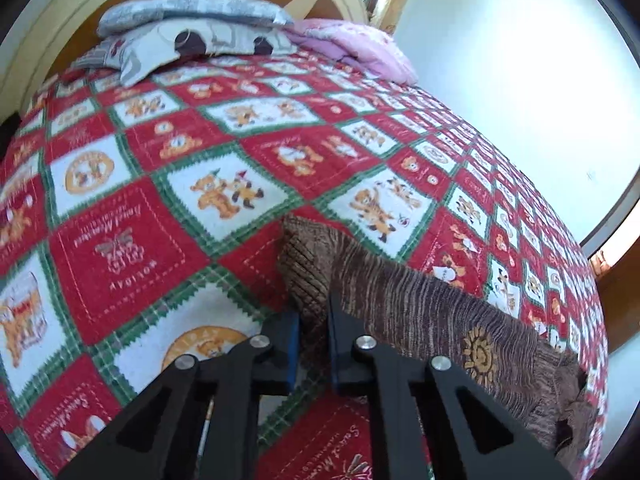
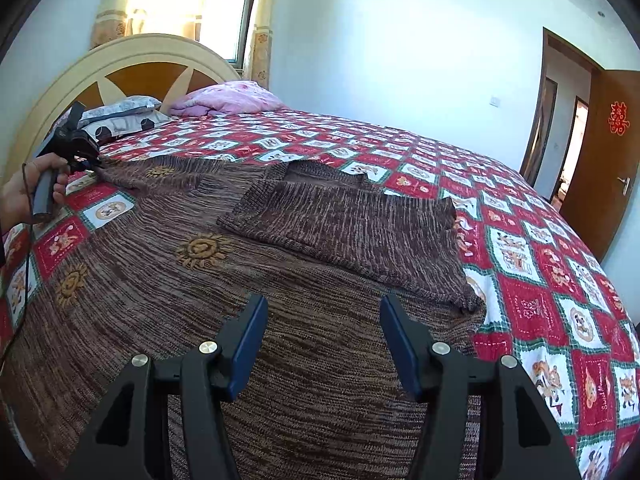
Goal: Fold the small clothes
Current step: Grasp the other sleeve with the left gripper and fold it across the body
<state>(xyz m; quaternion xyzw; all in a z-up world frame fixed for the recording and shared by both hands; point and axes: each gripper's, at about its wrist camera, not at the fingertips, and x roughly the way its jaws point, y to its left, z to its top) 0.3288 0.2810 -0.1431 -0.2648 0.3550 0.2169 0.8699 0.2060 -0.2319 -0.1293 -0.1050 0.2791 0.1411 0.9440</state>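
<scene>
A brown knit sweater with orange sun motifs lies spread flat on the bed. One sleeve is folded across its body. The other sleeve stretches out toward the headboard, and my left gripper is shut on its ribbed cuff. In the right wrist view that same left gripper shows at the far left, held by a hand, pinching the sleeve's end. My right gripper hovers open over the sweater's lower body, with nothing between its blue pads.
A red, white and green checked bedspread covers the bed. Grey patterned pillows and a pink quilt lie by the cream headboard. A white wall runs along the far side, and a brown door stands open at right.
</scene>
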